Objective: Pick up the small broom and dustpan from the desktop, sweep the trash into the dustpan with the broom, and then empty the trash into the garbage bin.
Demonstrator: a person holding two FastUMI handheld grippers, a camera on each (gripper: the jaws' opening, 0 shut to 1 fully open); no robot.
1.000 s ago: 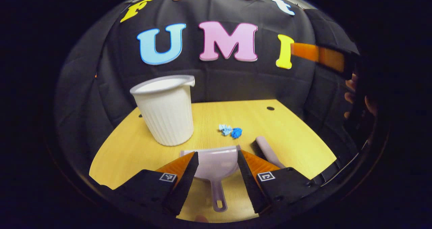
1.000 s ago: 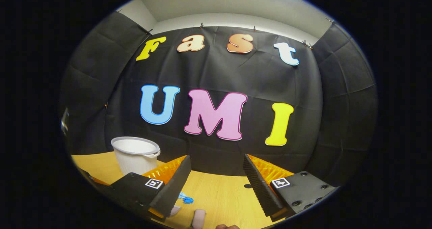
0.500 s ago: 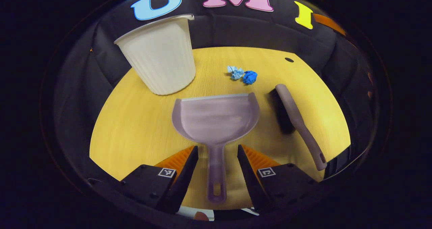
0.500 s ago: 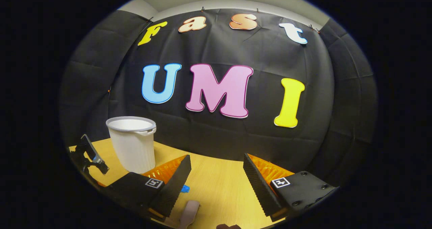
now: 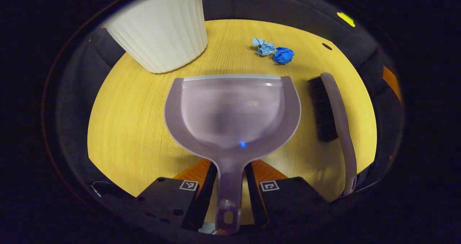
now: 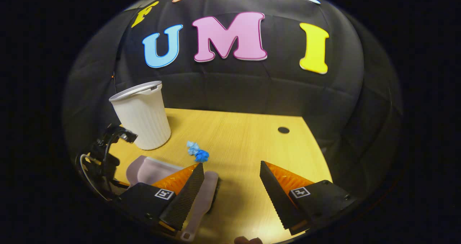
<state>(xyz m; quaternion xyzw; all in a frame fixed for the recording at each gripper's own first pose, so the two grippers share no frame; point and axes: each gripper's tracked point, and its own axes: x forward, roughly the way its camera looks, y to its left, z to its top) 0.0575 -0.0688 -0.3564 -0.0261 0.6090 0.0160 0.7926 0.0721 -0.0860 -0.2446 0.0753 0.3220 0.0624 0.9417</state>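
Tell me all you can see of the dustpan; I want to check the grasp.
The dustpan is pale lilac plastic by its look, a broad scoop with a straight front lip and a narrow handle with a hanging hole. It lies flat on the table, empty, lip toward the blue scraps, brush at its side. The left gripper straddles the handle, fingers close on both sides; contact is unclear.

In my left gripper view, the white ribbed bin (image 5: 160, 28) blocks the upper left, and the dustpan (image 5: 233, 111) covers the centre. Bare desk (image 5: 126, 121) lies open at left. The broom (image 5: 333, 111) bars the right side. Two blue paper scraps (image 5: 273, 51) sit at the top. In my right gripper view, open desk spreads across the centre and right.
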